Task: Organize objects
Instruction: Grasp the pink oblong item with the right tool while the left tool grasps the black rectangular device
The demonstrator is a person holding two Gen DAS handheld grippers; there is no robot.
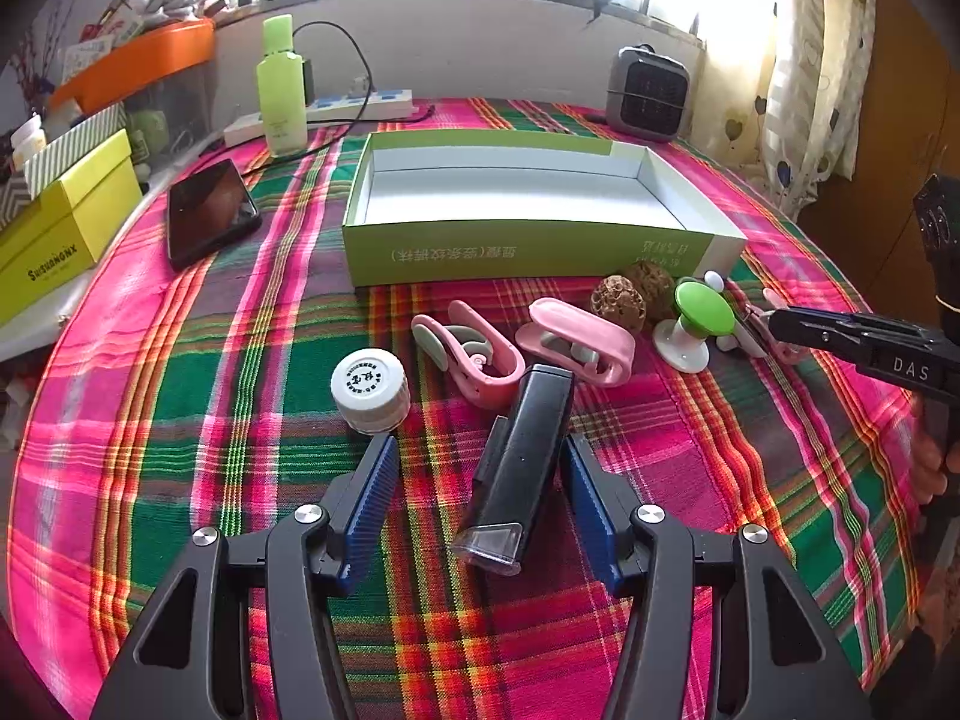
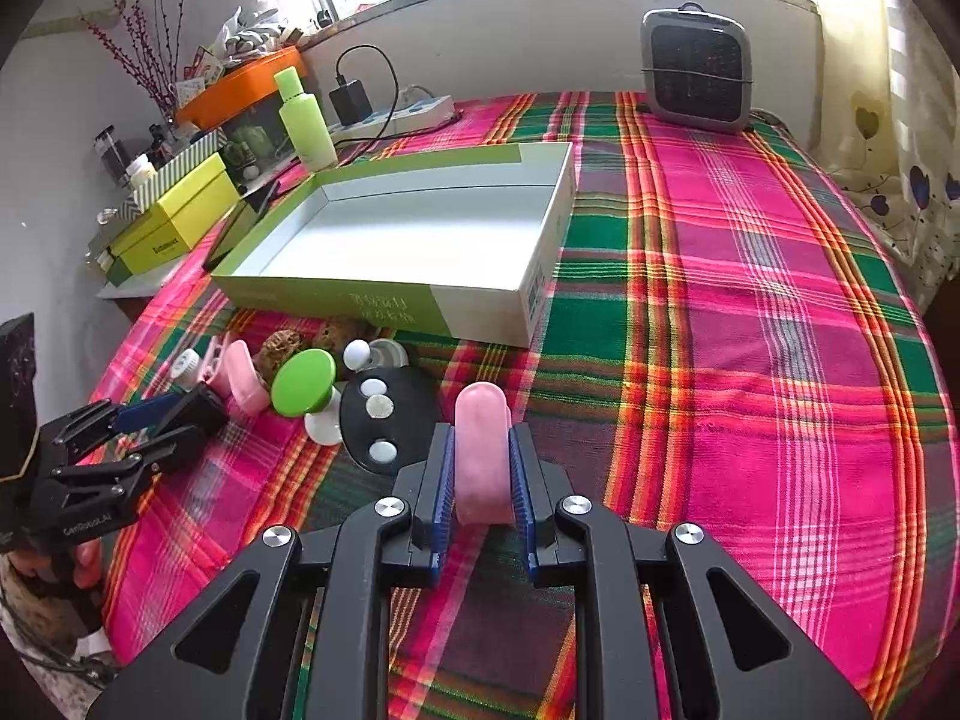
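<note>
Left wrist view: my left fingers [image 1: 480, 504] stand half open astride the black trimmer [image 1: 521, 462], which lies on the bench [image 1: 180, 420] before the empty box [image 1: 528, 252]; pads not touching. It looks stiff, smooth and light, best taken across its flat sides mid-body.

Right wrist view: my right fingers [image 2: 480, 480] are closed on a pink clip [image 2: 482, 456], rigid plastic, held across its flanks, near the box [image 2: 480, 306].

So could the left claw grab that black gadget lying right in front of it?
Probably yes. The left claw is open with the black gadget lying between its fingers on the plaid cloth. Nothing covers it; the white bottle cap sits just clear to one side.
</note>
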